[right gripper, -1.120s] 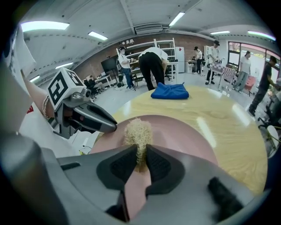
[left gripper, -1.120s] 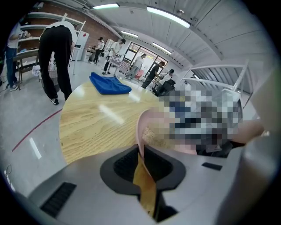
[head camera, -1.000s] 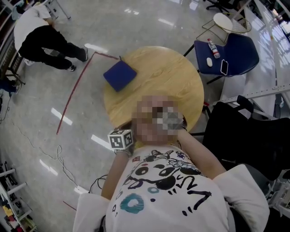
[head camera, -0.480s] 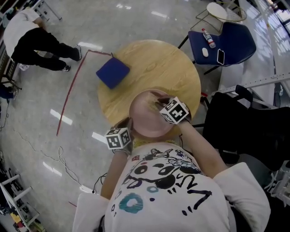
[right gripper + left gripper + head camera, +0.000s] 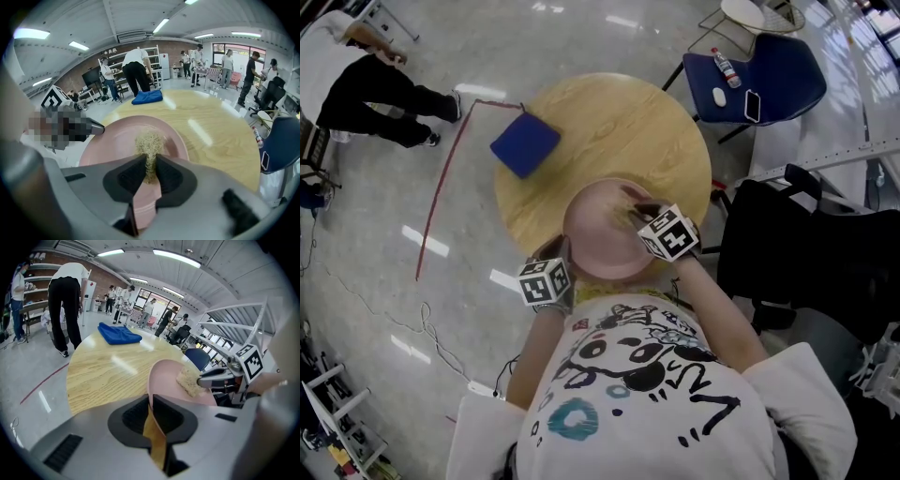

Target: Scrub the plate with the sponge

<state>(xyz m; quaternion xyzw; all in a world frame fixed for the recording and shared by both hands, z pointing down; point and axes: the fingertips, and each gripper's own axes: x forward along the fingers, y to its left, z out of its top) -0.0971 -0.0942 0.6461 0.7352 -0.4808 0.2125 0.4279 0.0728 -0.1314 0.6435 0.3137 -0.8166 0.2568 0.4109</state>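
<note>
Scrubbing looks under way: the left gripper (image 5: 151,404) is clamped on the near rim of the tilted plate (image 5: 595,239) over the table's (image 5: 609,131) near edge, the right gripper (image 5: 150,168) pinches the sponge (image 5: 149,140) against its face, and more wiping likely remains.

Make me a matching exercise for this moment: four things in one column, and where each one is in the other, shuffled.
1 plate
2 sponge
3 blue cloth
4 phone

A lying on the wooden table
B rim clamped in the left hand-held gripper
C on the blue chair
D clamped in the right hand-held gripper

Pairs: 1-B, 2-D, 3-A, 4-C
</note>
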